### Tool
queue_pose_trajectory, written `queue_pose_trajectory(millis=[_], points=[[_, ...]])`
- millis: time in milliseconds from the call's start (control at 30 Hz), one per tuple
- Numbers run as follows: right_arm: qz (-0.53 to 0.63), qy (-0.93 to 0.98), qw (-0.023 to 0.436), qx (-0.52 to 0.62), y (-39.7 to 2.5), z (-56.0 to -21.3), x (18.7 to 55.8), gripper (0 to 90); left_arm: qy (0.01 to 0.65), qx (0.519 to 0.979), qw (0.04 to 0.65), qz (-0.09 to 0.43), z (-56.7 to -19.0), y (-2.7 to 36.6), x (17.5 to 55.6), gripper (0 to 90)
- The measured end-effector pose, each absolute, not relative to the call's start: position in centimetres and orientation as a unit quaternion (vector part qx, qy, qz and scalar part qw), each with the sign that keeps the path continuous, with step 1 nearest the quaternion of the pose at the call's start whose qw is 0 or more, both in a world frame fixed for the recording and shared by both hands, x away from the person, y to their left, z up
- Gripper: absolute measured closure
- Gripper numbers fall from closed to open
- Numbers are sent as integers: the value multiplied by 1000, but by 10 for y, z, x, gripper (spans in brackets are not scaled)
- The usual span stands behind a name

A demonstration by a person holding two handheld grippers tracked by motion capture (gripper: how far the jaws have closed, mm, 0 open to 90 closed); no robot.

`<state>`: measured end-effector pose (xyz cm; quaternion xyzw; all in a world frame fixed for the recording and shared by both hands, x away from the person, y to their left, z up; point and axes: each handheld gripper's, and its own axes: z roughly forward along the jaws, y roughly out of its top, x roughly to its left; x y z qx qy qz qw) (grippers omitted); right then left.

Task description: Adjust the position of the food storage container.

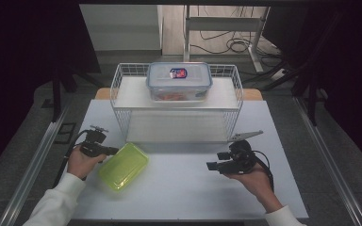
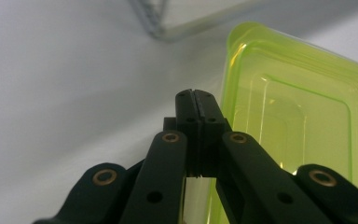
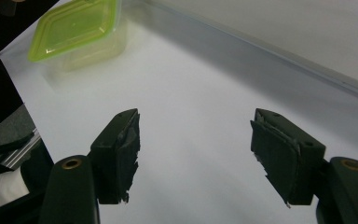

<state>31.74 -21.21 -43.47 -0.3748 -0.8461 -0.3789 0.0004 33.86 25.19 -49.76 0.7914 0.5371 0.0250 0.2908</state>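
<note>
Left gripper (image 2: 196, 95) clenched, jaws pinched on the rim of the lime-green translucent plastic container (image 1: 123, 166) (front-left on the white table (image 1: 188, 188)). Right gripper (image 3: 196, 140) released, holding nothing.

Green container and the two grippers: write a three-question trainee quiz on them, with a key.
1. True or false: the left gripper has its jaws closed together.
2. What stands on the wire rack?
A. a clear lidded box
B. a mug
C. a book
3. The right gripper has its jaws ____.

Key:
1. True; they meet beside the green container, whether gripping its rim is unclear.
2. A, the clear lidded box.
3. Open, over bare table.
</note>
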Motion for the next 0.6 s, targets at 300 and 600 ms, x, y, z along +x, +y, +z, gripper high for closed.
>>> queue_pose_trajectory(millis=[300, 600], points=[[-377, -846, 4, -377, -213, -437, 318, 328, 485, 824, 293, 22, -486, 209, 339, 900], [-375, -846, 5, -380, -216, -439, 319, 328, 455, 840, 295, 15, -488, 180, 341, 900]])
